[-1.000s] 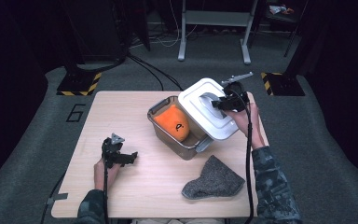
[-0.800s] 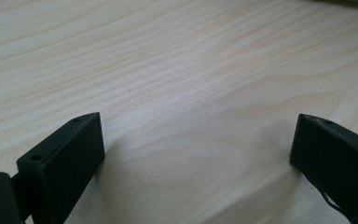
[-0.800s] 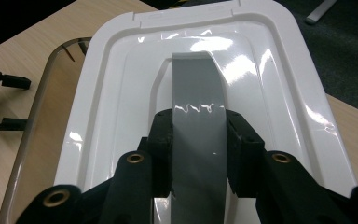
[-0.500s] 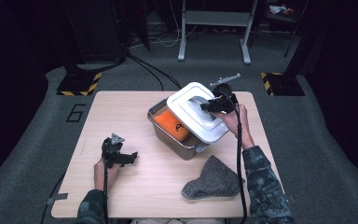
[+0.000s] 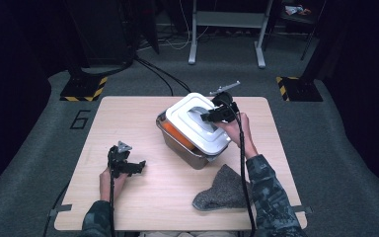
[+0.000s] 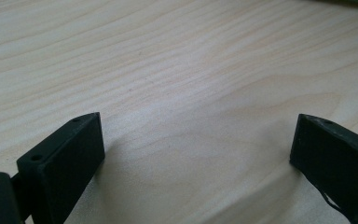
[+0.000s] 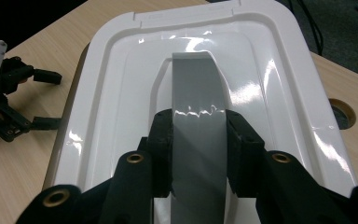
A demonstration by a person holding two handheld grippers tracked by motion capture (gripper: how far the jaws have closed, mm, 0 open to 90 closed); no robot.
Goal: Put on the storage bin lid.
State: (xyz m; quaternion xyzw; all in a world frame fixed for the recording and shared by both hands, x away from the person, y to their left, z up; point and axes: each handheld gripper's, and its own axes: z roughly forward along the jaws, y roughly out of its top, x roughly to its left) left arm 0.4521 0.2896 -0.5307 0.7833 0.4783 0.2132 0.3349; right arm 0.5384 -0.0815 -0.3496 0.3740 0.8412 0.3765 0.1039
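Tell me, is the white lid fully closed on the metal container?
No. The white lid sits askew, tilted; orange contents show beneath, and the right gripper grips its handle.

— From my station, what sits on the wooden table [image 5: 128,118] besides the job itself?

— I see a grey cloth [image 5: 222,190] crumpled near the front edge, right of centre, lying flat on the wood. On the right gripper view I also make out a round hole [image 7: 341,112] in the tabletop, at its right edge.

— And beyond the table?

— Grey carpet [image 5: 335,148] all round, with a number six [image 5: 80,119] marked on it just left of the table. Two yellow-and-black striped floor plates [image 5: 84,89] lie at the far left and far right (the right one half in shadow). A grey metal stand [image 5: 227,29] rises at the far side, with cables [image 5: 153,69] trailing across the floor towards it.
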